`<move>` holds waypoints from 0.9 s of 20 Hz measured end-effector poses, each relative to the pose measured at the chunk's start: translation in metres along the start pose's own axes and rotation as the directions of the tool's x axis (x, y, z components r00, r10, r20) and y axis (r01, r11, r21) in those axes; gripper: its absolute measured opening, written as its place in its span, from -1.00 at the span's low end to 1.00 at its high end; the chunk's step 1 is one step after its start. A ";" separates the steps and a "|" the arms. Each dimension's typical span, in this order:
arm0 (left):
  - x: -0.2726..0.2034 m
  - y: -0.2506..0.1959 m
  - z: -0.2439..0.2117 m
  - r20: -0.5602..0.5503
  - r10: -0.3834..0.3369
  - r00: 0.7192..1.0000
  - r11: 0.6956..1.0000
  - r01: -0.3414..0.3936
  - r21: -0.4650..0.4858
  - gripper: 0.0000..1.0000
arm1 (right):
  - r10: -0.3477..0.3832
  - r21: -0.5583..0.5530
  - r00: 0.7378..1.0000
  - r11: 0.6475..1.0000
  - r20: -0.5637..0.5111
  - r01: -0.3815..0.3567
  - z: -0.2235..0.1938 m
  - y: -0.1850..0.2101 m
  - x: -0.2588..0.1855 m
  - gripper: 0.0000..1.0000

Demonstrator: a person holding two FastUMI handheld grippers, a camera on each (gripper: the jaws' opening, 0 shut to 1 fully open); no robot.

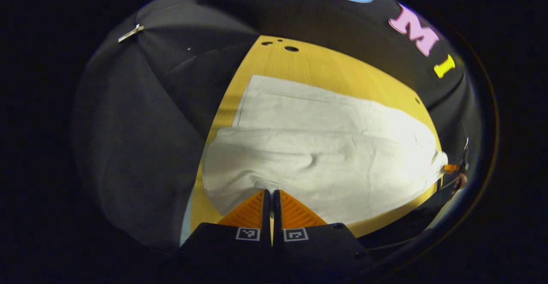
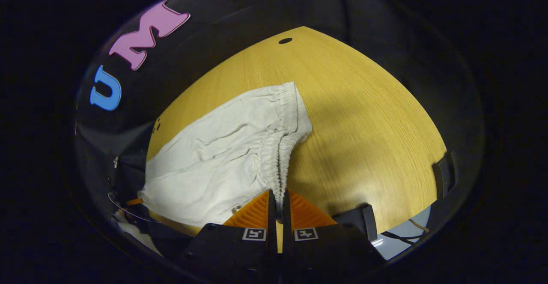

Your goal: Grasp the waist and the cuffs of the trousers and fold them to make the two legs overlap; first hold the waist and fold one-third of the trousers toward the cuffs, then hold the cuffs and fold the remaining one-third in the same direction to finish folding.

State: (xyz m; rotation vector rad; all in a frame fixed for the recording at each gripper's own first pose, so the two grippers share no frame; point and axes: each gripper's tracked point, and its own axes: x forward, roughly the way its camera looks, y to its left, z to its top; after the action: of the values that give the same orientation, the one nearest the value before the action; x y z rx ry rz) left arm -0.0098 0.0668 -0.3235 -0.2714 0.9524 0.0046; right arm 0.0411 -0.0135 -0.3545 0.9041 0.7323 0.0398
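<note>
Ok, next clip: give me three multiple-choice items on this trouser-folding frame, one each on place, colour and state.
1. Where do the off-white cotton trousers lie?
A. on the yellow wooden table
B. on the floor
C. in a basket

2. What colour are the trousers?
A. navy
B. off-white
C. red

3. What is the right claw doing?
A. hanging open above the table
B. shut on the gathered elastic waistband
C. shut on a cuff

Answers: 1 A, the cloth spreads over the tabletop; 2 B, pale fabric in both views; 3 B, the ruched band runs down between its closed fingers.
</note>
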 end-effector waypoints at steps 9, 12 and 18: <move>0.025 -0.026 0.080 0.152 -0.059 0.987 0.983 0.084 -0.164 -0.89 | 0.080 0.138 0.978 0.985 0.192 -0.107 0.095 0.049 0.018 -0.82; 0.040 -0.032 0.100 0.169 -0.062 0.984 0.980 0.092 -0.178 -0.89 | 0.051 0.157 0.978 0.984 0.200 -0.084 0.108 0.047 0.033 -0.82; 0.065 -0.036 0.123 0.170 -0.049 0.984 0.973 0.086 -0.216 -0.89 | -0.005 0.238 0.976 0.970 0.217 -0.048 0.130 0.035 0.050 -0.83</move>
State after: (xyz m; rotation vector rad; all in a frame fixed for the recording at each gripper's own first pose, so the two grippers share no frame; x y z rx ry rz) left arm 0.1311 0.0528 -0.3000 -0.5032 0.7781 0.0705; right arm 0.1653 -0.0664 -0.3055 1.1308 0.5301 -0.1304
